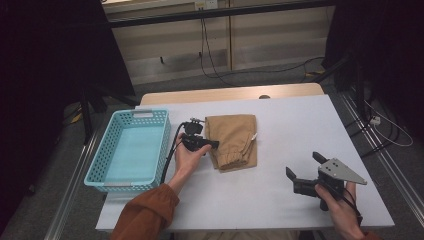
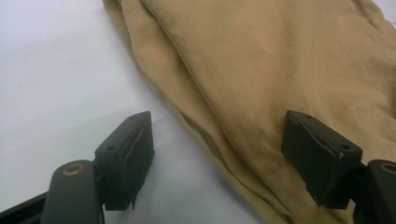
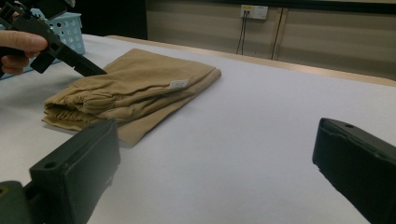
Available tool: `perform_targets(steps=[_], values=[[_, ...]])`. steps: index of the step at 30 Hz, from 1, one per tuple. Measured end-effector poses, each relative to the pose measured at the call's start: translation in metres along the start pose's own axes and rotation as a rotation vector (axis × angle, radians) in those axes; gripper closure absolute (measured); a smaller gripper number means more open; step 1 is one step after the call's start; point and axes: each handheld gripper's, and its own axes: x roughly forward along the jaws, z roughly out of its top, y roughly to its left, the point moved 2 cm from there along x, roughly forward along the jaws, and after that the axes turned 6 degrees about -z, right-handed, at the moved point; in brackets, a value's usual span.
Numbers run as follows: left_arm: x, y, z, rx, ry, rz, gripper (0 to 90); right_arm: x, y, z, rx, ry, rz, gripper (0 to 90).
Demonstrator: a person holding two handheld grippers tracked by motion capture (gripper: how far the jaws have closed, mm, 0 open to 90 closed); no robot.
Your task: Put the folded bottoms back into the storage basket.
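A folded tan garment (image 1: 232,141) lies on the white table (image 1: 280,125), left of the middle. My left gripper (image 1: 212,145) is at the garment's left edge, held low. In the left gripper view its jaws (image 2: 219,126) stand apart astride that edge: one pad over bare table, the other over the cloth (image 2: 280,70), neither pressing on it. The right gripper view shows the garment (image 3: 135,88) with a small white label, and the left gripper (image 3: 88,70) touching its near fold. My right gripper (image 1: 303,165) hovers open near the table's front right, nothing between its jaws (image 3: 215,140).
A light blue mesh basket (image 1: 100,165) stands empty at the table's left edge, just beyond my left hand. Bare tabletop separates the garment from my right gripper. Cables hang off the wall behind the table's far edge.
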Motion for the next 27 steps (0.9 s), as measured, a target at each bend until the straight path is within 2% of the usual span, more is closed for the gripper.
perform_targets(steps=[3, 6, 7, 8, 10, 14, 15, 18, 21, 24, 27], values=[[0.0021, -0.0026, 0.0002, 0.021, -0.001, 0.023, 30.9, -0.0001, -0.0005, -0.0001, 0.000, 0.001, 0.000, 0.8], [0.0029, -0.0017, 0.0009, 0.011, -0.014, 0.012, 36.8, 0.0003, 0.0011, 0.0000, -0.006, 0.003, 0.011, 0.8], [0.0028, -0.0006, 0.0013, -0.001, -0.019, -0.002, 37.9, 0.0005, 0.0018, -0.0001, -0.005, 0.004, 0.013, 0.8], [0.0026, 0.0007, 0.0015, -0.009, -0.023, -0.027, 42.8, 0.0006, 0.0026, -0.0003, -0.010, 0.006, 0.018, 0.8], [0.0026, 0.0024, 0.0013, -0.023, -0.031, -0.040, 43.0, 0.0008, 0.0026, -0.0003, -0.010, 0.007, 0.020, 0.8], [0.0047, 0.0001, 0.0016, 0.001, -0.037, -0.026, 45.2, 0.0012, 0.0020, -0.0007, -0.007, 0.010, 0.019, 0.8], [0.0053, -0.0005, 0.0017, 0.003, -0.041, -0.039, 47.0, 0.0014, 0.0021, -0.0007, -0.005, 0.011, 0.018, 0.8], [0.0061, -0.0012, 0.0021, 0.006, -0.041, -0.034, 53.0, 0.0016, 0.0028, -0.0010, -0.007, 0.013, 0.023, 0.8], [0.0068, -0.0043, 0.0021, 0.008, -0.040, -0.010, 54.8, 0.0026, 0.0031, -0.0015, -0.009, 0.018, 0.029, 0.7], [0.0063, -0.0047, 0.0016, -0.015, -0.034, -0.043, 61.9, 0.0026, 0.0033, -0.0017, -0.010, 0.020, 0.032, 0.8], [0.0061, -0.0052, 0.0018, -0.035, -0.027, -0.060, 63.1, 0.0023, 0.0027, -0.0017, -0.008, 0.019, 0.028, 0.8]])
